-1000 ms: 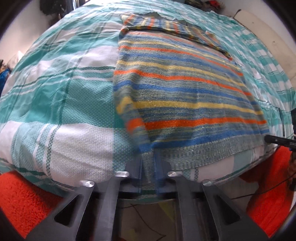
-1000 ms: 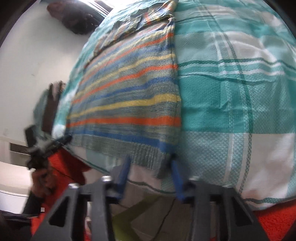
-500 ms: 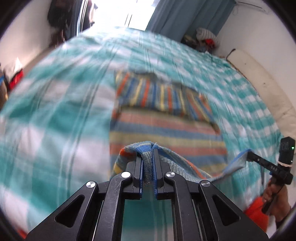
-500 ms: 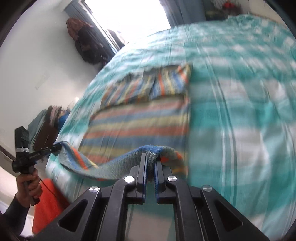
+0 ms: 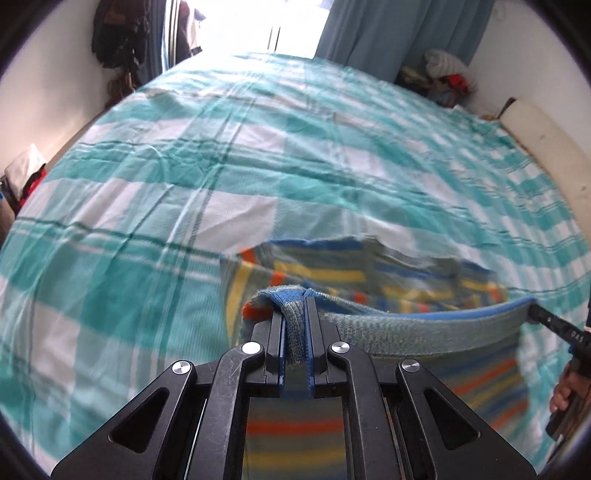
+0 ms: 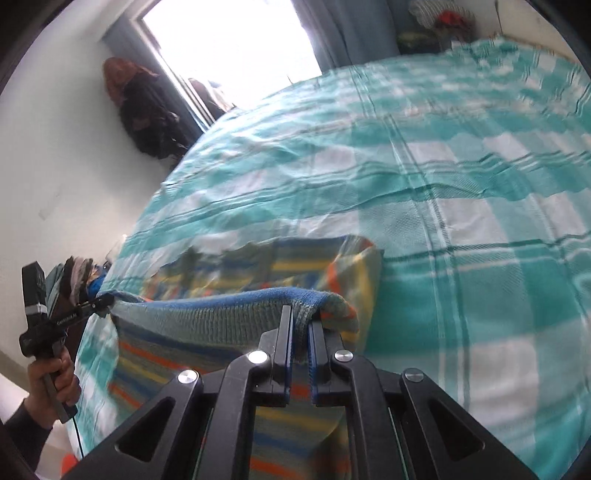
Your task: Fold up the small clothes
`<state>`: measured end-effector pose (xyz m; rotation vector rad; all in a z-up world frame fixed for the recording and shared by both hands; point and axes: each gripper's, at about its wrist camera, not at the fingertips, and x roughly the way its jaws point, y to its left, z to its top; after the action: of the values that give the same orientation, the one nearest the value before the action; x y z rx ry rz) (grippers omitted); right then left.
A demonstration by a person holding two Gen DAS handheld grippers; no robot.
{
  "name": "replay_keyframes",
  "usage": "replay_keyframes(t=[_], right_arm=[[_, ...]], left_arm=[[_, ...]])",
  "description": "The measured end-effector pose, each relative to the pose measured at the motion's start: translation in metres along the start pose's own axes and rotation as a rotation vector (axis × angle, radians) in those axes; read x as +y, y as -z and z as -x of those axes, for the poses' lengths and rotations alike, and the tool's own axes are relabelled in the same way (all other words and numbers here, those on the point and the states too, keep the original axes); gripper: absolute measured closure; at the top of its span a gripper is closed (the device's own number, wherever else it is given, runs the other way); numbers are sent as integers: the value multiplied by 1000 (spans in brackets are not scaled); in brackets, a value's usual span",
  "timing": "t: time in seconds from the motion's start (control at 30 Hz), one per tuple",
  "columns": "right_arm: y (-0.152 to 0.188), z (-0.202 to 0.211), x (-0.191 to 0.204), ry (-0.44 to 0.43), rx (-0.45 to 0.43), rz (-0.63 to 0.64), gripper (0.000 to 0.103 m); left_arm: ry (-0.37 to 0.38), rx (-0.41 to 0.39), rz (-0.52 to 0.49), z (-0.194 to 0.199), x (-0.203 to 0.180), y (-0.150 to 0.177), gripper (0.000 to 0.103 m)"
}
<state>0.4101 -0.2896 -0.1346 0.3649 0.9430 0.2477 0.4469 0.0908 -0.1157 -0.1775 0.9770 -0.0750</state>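
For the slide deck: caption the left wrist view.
Left gripper shut on the hem of a striped knit sweater, lifted over a teal plaid bedspread, with the right gripper gripping the far corner.

- A bed with a teal-and-white checked cover (image 5: 229,155) fills most of the room.
- White walls (image 6: 55,140) surround it.
- Bright daylight pours through a window (image 6: 229,44) beside blue curtains (image 5: 388,33).
- Dark clothes (image 6: 144,114) hang against the wall.
- Piled laundry (image 5: 443,70) sits in the far corner.

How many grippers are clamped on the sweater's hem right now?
2: the left gripper pinches the striped sweater at the hem's left corner, and the right gripper pinches its right corner, both lifted above the bed.
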Motion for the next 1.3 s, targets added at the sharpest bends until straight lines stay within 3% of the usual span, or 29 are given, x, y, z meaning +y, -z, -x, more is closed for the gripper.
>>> replay_keyframes(t=[0.13,0.2,0.23,0.27,0.3,0.33,0.4,0.57,0.7,0.77,0.8,0.87,0.9,0.93,1.0,1.03,1.07,1.13,1.2,1.3], right_arm=[[-12,-38,-23,-13,31,-79,96],[-16,-50,-32,-11,35,-112,96],[-18,-54,-34,4,41,-118,93],[-22,-58,-38,17,45,-133,85],[-25,-58,-41,11,42,-149,80],[-28,-56,-42,5,32,-161,68],[-34,-42,-42,13,-14,-157,61],[-37,-15,-28,8,-45,-55,61],[-7,5,3,-104,23,96,61],[23,12,14,-143,80,172,61],[47,11,15,-136,137,206,61],[77,2,7,-56,228,245,61],[92,-2,-3,23,275,253,61],[99,0,-11,50,287,240,61],[105,28,-21,44,218,178,61],[106,40,-23,33,183,160,58],[108,54,-23,-5,144,130,43],[113,61,-26,-82,120,66,29],[121,48,-28,-120,158,6,29],[131,21,-31,-147,177,-94,29]], left_arm=[[-17,24,3,-35,1,-14,94],[-10,46,13,-50,1,-24,87],[-20,63,23,-56,2,-27,71],[-45,77,37,-59,4,-31,39],[-89,77,60,-60,10,-36,27],[-110,52,79,-55,15,-39,18],[-89,6,115,-41,26,-44,17],[-67,-10,154,-4,49,-31,17],[14,20,78,25,44,20,14],[9,66,0,27,36,51,14],[-28,117,-76,22,31,76,15],[-96,184,-165,16,31,105,36],[-95,200,-165,20,37,116,37],[-80,189,-131,30,44,120,37],[-29,153,-18,53,59,121,26],[19,120,39,64,65,121,11],[63,89,81,70,69,121,5],[103,102,106,63,67,122,5],[108,169,120,39,59,125,11],[83,168,144,26,44,126,44]])
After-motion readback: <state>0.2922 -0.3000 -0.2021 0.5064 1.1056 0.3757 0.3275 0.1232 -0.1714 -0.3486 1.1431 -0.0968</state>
